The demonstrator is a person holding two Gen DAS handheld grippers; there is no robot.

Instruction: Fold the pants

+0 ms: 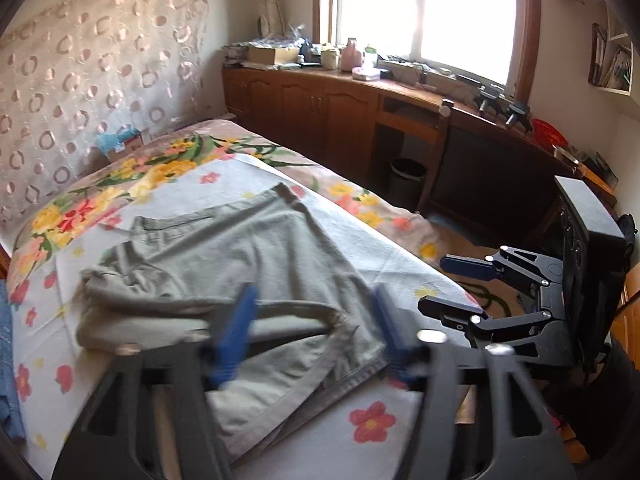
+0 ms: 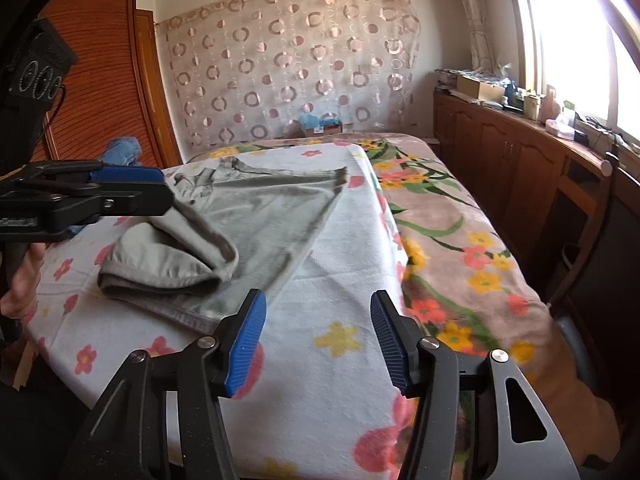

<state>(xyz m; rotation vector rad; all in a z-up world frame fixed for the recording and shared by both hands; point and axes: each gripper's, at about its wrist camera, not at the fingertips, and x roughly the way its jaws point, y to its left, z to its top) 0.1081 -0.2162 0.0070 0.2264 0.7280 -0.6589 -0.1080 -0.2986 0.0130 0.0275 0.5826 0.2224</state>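
Grey-green pants (image 1: 224, 276) lie partly folded on the white floral sheet (image 1: 360, 432) of the bed, with a rumpled leg end bunched at the near left; they also show in the right wrist view (image 2: 224, 236). My left gripper (image 1: 316, 332) is open and empty, its blue pads just above the near hem of the pants; it also shows in the right wrist view (image 2: 160, 188), at the left above the bunched leg. My right gripper (image 2: 318, 340) is open and empty over bare sheet right of the pants; it shows in the left wrist view (image 1: 452, 284) at the bed's right edge.
A flowered blanket (image 2: 460, 248) covers the bed's far and right side. Wooden cabinets (image 1: 320, 108) with clutter run under the window. A chair (image 1: 432, 152) and a bin (image 1: 408, 176) stand beside the bed. A blue cloth (image 2: 122, 150) lies at the far left.
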